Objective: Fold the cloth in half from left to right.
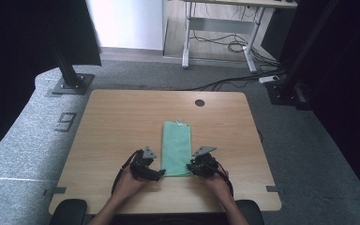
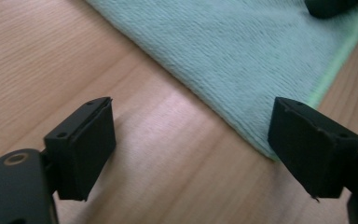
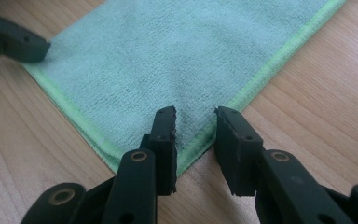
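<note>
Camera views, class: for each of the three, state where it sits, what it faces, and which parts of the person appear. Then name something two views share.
High view: above the person's side, looking forward and down at the wooden table; forearms, hands, left gripper and right gripper enter from below.
Left gripper view: rides the left gripper, jaws wide apart, facing the green cloth.
Right gripper view: rides the right gripper, jaws straddling the cloth's hemmed corner.
Shared: the cloth.

The green towel (image 3: 177, 56) is soft, nubby microfibre cloth; the table (image 2: 46, 60) is smooth, faintly glossy wood grain; the tongs' pads (image 2: 91, 149) are matt black.
</note>
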A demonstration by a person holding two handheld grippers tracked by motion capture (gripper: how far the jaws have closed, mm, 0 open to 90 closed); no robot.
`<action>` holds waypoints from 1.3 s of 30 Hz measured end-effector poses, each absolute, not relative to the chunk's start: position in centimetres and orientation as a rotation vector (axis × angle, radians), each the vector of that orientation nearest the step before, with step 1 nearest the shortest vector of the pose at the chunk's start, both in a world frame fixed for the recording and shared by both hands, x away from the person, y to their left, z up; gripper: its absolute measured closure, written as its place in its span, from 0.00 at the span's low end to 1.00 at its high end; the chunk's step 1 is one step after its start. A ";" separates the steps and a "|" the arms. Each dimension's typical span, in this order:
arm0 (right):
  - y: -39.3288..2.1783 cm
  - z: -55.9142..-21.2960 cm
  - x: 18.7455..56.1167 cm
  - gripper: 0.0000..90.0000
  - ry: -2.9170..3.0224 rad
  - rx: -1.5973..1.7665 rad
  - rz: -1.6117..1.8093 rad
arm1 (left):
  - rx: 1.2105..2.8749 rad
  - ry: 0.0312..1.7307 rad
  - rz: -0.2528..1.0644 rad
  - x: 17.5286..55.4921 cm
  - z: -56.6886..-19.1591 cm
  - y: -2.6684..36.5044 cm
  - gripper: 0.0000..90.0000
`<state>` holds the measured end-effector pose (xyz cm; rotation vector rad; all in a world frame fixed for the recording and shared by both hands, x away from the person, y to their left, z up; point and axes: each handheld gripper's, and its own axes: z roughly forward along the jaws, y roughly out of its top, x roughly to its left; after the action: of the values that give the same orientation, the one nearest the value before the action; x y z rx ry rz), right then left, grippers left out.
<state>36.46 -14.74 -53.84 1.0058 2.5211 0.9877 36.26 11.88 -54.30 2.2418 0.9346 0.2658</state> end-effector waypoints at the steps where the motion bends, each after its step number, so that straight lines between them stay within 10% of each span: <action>1: -14.8 -53.8 36.4 0.75 2.521 1.008 0.990 | 2.232 0.951 0.270 36.8 -54.2 12.0 0.17; 23: -15.1 -54.0 36.6 0.75 2.525 1.017 1.025 | 2.132 1.224 0.466 54.6 -54.3 10.5 0.13; 39: -14.1 -54.1 38.0 0.75 2.509 1.027 1.032 | 2.141 1.048 0.432 44.6 -51.9 14.4 0.16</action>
<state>38.01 -14.11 -54.07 1.0268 2.5088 1.0317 44.58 14.40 -51.86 2.1410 1.0480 0.4320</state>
